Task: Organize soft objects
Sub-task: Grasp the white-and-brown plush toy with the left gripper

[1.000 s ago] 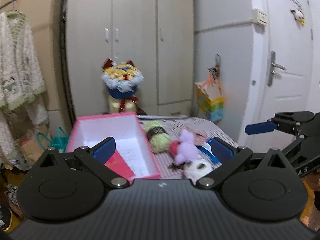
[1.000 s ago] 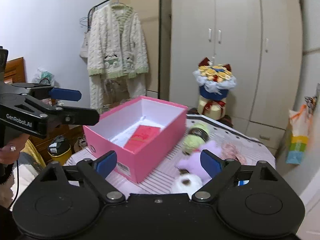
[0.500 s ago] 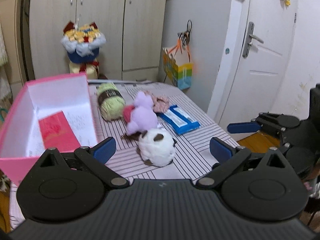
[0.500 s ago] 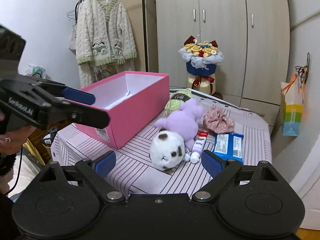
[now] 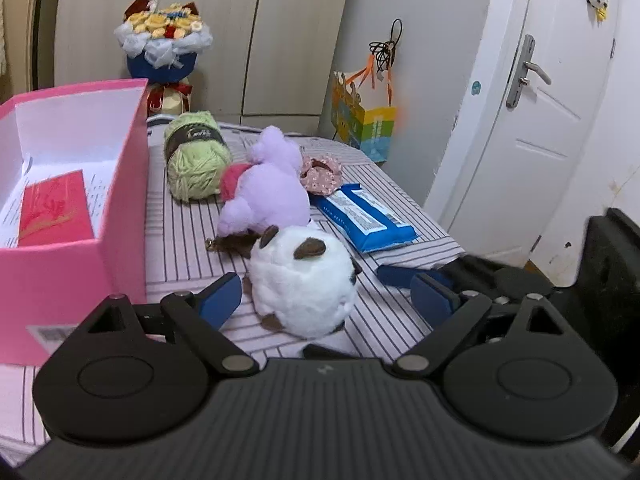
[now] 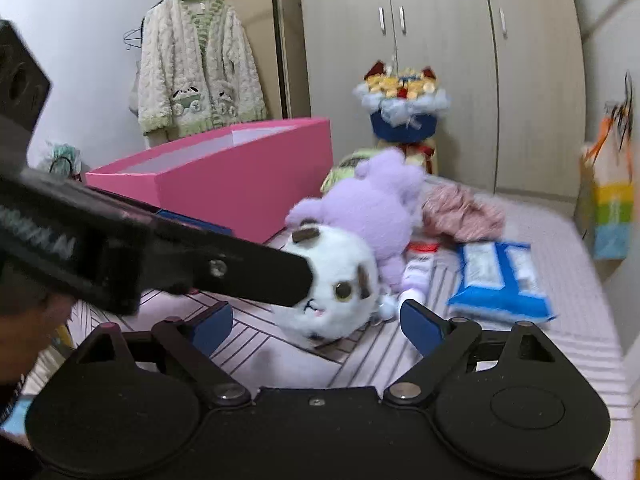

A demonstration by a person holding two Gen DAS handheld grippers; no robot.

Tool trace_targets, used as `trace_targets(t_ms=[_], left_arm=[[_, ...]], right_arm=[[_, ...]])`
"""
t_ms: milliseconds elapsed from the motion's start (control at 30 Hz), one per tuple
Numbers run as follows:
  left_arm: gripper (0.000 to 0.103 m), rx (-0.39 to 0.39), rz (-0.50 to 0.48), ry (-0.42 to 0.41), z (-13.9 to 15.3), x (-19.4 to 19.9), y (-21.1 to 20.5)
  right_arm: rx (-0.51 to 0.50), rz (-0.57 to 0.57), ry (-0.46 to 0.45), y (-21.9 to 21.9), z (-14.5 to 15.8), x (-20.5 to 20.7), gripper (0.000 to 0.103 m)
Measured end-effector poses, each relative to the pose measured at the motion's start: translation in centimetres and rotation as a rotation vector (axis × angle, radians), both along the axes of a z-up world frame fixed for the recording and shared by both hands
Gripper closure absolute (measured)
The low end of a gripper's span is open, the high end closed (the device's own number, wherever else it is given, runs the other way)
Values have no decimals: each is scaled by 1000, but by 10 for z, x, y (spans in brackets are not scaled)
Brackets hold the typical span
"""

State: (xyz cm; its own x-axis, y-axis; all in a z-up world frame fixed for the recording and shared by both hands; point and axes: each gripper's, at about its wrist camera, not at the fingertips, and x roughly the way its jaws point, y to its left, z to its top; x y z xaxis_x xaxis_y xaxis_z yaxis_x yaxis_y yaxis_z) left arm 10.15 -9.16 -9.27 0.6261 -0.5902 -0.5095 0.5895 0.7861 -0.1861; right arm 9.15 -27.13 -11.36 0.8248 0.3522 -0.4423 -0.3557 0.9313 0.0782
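The white plush [image 5: 301, 285] lies on the striped tablecloth [image 5: 180, 232] near its front edge, touching the purple plush [image 5: 266, 188], the pink box [image 5: 76, 264] just to its left. The left gripper [image 5: 326, 300], jaws just closing but apart, brackets it; pad contact is unclear. The right gripper [image 6: 316, 320] tilts down toward it, jaws apart, its lettering blurred.

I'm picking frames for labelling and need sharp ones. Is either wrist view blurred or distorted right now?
Left wrist view: mostly sharp; the white plush is crisp, and fisheye bends the door. Right wrist view: softer, with motion smear on the blue packet and the left gripper crossing close.
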Motion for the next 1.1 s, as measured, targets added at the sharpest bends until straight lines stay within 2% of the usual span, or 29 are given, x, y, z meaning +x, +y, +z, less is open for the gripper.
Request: trace_targets(t_ms=[100,167,300,400,533,767,1100], left_arm=[[21,43,42,-31,-7,3,-8],[22,29,43,-8,-11,9,-9],[32,-1,59,18,-18,19,-8],[36,-1,58,11,-22,20,-11],[40,-15,66,15,-26,19,-10],[41,36,53,-5,-20,5,-11],[41,41,55,28,-8,-13,0]], right_arm=[[15,-31,8,4,-8,11,11],[23,-26,-19,6,-11,13,11],[-20,-32,-60,15,-17,14,13],[-37,-71,-73,18,-20,16,28],[20,-97,-67,15,-25,16,35],[22,-116,-68,22,-22,5,38],[29,-108,-19,29,-8,-12,38]])
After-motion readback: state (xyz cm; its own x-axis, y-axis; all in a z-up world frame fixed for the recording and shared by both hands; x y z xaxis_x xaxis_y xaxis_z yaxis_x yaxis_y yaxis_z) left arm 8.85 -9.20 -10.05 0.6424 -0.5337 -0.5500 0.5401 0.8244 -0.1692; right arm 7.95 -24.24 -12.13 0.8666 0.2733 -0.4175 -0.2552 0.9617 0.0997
